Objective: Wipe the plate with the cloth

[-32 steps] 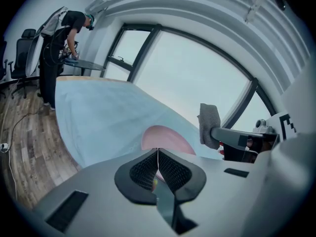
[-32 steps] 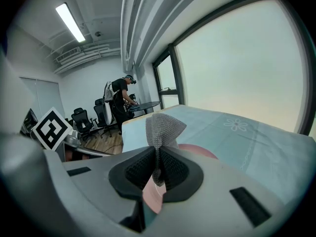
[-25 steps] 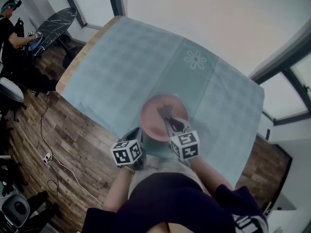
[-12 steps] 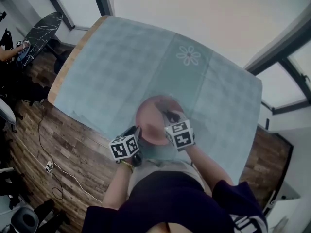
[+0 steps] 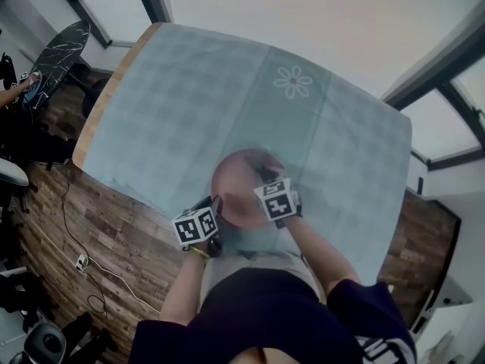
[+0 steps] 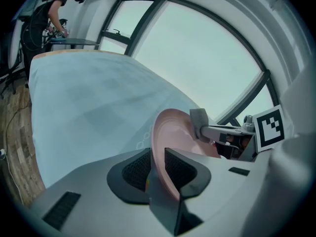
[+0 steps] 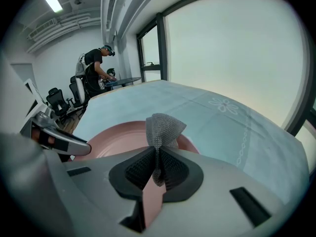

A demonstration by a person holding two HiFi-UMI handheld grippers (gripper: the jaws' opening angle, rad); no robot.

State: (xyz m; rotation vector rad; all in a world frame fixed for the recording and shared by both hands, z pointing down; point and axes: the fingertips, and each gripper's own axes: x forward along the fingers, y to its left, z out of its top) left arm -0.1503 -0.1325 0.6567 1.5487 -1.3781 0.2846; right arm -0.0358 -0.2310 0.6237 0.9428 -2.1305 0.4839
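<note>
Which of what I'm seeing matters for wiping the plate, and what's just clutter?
In the job:
pink plate, clamped in left gripper
grey cloth, pinched in right gripper

Just about:
tablecloth
office chairs
floor cable
person working nearby

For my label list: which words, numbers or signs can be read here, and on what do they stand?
No readable words, numbers or brands in any view.
Cubes on left gripper and right gripper: black-and-white square patterns, no letters.
Tablecloth: a printed flower only, no text.
</note>
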